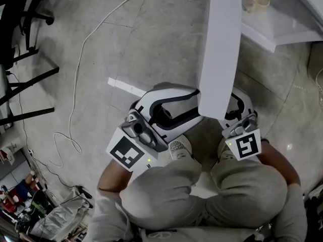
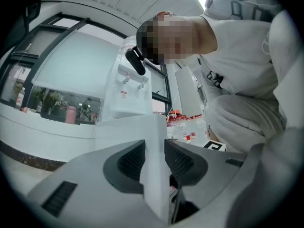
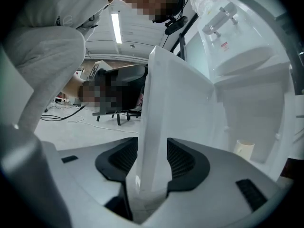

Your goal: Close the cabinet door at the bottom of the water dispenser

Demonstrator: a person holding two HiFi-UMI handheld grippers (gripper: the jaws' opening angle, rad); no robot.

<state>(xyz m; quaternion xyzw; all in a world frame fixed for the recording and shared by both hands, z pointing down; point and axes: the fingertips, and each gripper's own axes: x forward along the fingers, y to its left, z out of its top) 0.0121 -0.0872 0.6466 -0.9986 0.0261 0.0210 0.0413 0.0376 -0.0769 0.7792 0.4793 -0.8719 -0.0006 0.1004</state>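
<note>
Head view: cabinet door (image 1: 218, 49) seen open, long axis running top centre to mid-frame; cabinet (image 1: 282, 23) lies upper right, so rightward swing judged needed. Free edge apparently pinched by left gripper (image 2: 154, 160); straddled, unclamped, by wide-spread right gripper (image 3: 152, 161).

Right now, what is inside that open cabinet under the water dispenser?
One pale cup stands inside the white cabinet. The open cabinet door hides part of the interior, so anything else in there cannot be seen.

left gripper (image 2: 154, 148): fingers (image 2: 130, 161) clamped on cabinet door (image 1: 218, 44) | right gripper (image 3: 152, 153): fingers (image 3: 181, 158) apart, not pressing
</note>
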